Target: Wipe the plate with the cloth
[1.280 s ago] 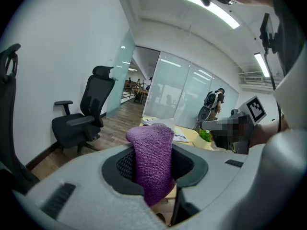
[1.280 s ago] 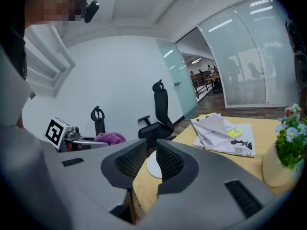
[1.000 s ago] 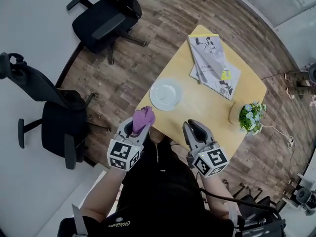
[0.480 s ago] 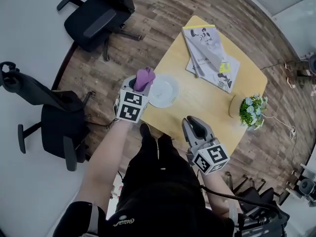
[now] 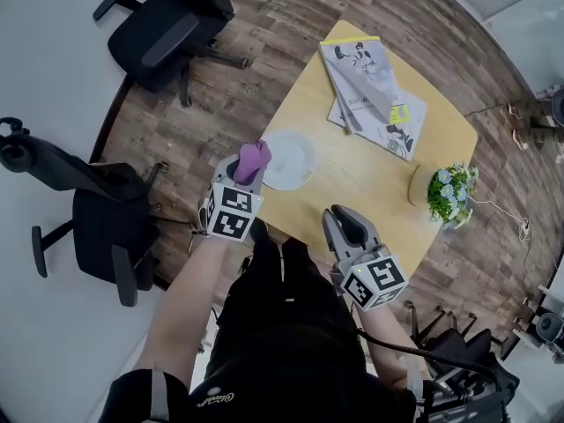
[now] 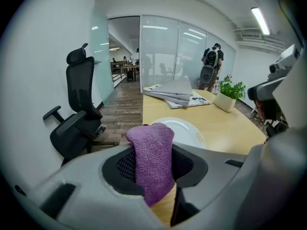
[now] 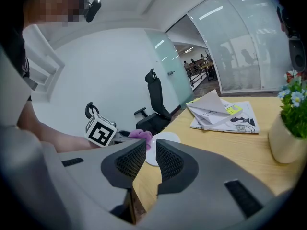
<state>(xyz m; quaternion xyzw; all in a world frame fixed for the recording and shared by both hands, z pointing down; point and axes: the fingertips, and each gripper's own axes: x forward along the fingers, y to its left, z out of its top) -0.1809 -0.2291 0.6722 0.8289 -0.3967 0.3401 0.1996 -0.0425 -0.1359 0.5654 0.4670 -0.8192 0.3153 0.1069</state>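
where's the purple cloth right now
The purple cloth is clamped in the left hand-held gripper. In the head view it is at the table's near-left edge, just left of the white plate.

My left gripper (image 5: 246, 169), the cloth (image 5: 255, 154) between its jaws, is at the table's (image 5: 370, 192) left edge, just left of the plate (image 5: 291, 161). My right gripper (image 5: 343, 222) is over the near edge. Magazines (image 5: 374, 100) lie at the far end and a potted plant (image 5: 448, 192) on the right.
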